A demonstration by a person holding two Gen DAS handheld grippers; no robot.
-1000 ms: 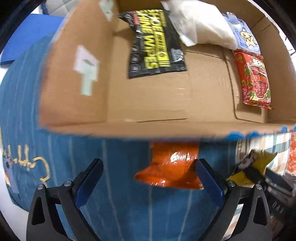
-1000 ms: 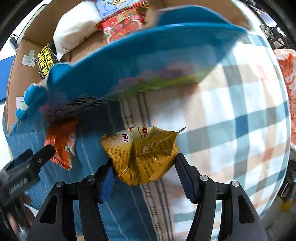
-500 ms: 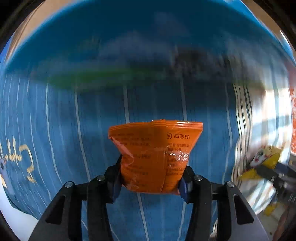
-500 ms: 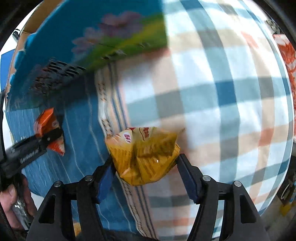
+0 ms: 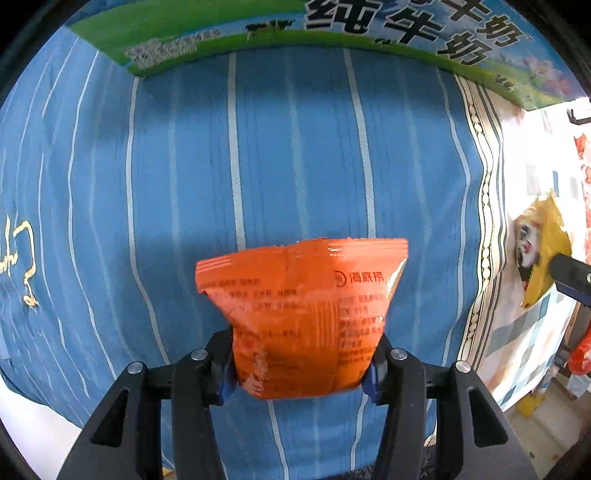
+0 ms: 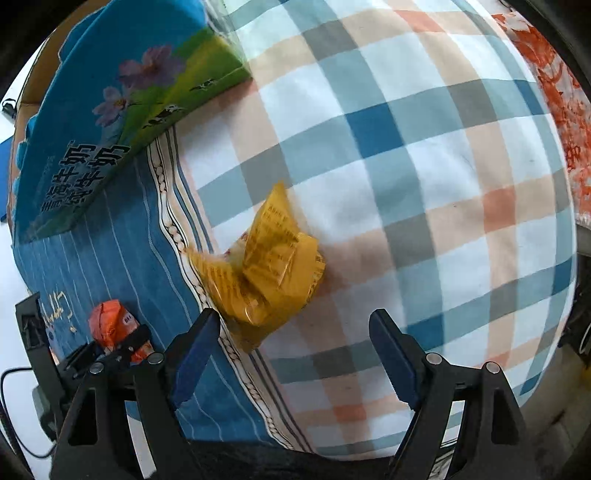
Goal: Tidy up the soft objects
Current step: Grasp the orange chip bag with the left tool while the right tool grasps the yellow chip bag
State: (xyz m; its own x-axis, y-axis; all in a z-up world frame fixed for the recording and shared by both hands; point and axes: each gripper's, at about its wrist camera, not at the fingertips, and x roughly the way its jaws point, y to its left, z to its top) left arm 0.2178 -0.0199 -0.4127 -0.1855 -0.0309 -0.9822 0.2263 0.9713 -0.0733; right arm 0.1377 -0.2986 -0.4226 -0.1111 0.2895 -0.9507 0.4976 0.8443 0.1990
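Gripping the orange packet [image 5: 306, 317] by its lower end, the left gripper [image 5: 301, 369] has both blue pads pressed against the packet's sides, and the packet stands upright between them, its crimped top edge uppermost. Behind it lies the blue striped cloth [image 5: 184, 166]. At the top of the left view the printed side of the milk carton box [image 5: 332, 33] shows green grass and large dark characters.

Over on the right, the yellow packet [image 6: 266, 266] sits crumpled and blurred on the bedding, right at the seam where the blue striped cloth meets the checked cloth [image 6: 424, 166]. The right gripper [image 6: 295, 354] stands wide, its left pad just beside the packet's lower edge and its right pad well apart from it; whether the left pad touches it, I cannot tell.
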